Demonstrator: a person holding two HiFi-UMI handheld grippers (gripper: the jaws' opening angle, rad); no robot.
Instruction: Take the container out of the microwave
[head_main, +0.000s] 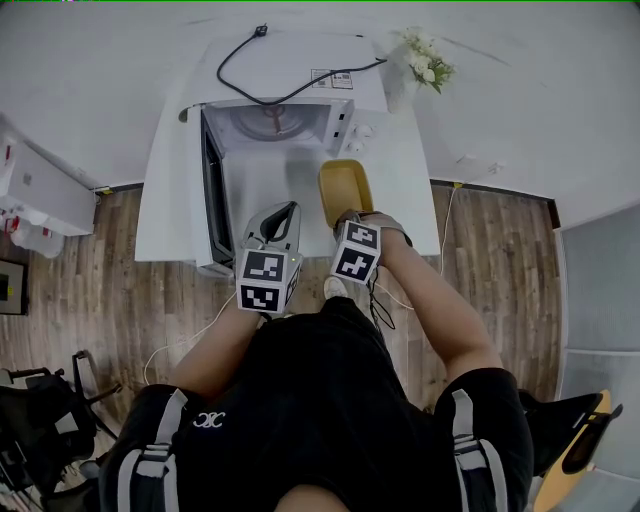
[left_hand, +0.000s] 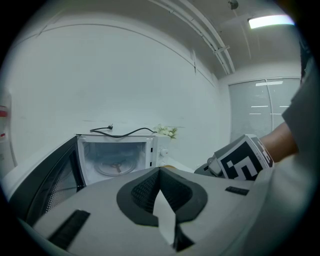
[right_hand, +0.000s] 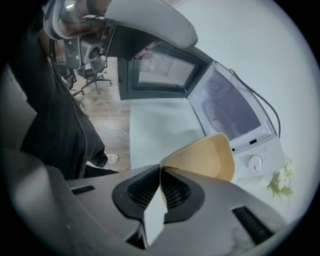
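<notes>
The right gripper (right_hand: 161, 169) is clenched on the near rim of the container (head_main: 343, 188). The container is out of the microwave (head_main: 290, 75), near the table's (head_main: 165, 210) front edge, perhaps slightly lifted. The left gripper (left_hand: 160, 172) is closed and empty beside the open door (head_main: 212, 190).

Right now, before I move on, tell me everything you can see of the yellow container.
The container is a mustard-yellow open tub, rectangular with rounded corners, plastic by its look, with nothing visible inside. It is out of the microwave, mouth up, over the white table in front of the control panel. The right hand-held gripper is shut on its near rim wall. I cannot tell whether its base rests on the table.
</notes>
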